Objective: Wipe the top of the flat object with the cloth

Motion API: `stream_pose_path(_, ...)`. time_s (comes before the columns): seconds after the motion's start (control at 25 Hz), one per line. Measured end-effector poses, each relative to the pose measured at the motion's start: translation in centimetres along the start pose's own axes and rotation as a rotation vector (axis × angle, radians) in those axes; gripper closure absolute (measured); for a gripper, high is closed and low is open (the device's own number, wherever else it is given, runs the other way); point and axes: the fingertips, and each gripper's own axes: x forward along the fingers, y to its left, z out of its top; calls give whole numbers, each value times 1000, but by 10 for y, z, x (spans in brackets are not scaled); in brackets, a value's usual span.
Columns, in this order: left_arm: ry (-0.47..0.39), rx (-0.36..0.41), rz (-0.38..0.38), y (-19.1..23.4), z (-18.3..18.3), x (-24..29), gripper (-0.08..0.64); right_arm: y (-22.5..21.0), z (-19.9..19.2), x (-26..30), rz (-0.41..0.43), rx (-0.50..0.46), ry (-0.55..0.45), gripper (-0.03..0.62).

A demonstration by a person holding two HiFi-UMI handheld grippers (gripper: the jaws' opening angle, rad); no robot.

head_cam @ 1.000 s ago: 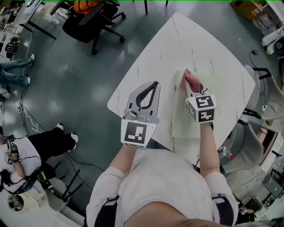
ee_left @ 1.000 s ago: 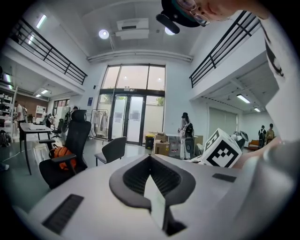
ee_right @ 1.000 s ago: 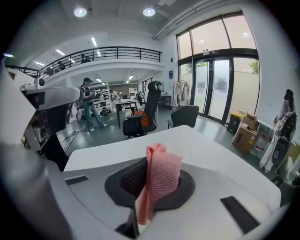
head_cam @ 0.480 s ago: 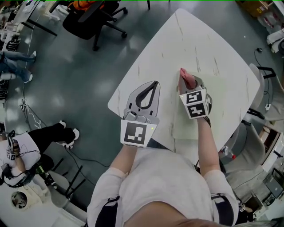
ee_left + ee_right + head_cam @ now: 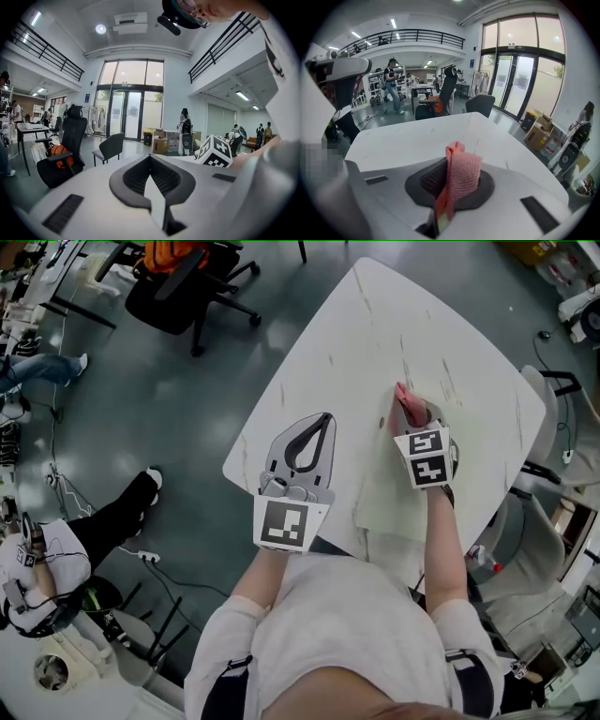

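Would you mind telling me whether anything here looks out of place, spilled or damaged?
Nothing stands out. The pink cloth is bunched but clamped in the right hand-held gripper over the pale flat board, which lies flat on the white table. No spill or damage shows.

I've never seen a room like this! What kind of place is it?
Probably a big open office or lab. There's an office chair, a desk, an upstairs balcony and tall glass doors.

No readable text, label or number anywhere — none
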Motion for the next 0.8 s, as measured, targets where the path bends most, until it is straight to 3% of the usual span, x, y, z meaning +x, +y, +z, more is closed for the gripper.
stream_pose_path(0.48,24,29,-64,-34,-3,17,545,-49,-35,-23,-81,79,8,563)
stream_pose_path(0.8,215,29,-220,-102,-75,35,545,-73,-61,-39,-107,134,24,563)
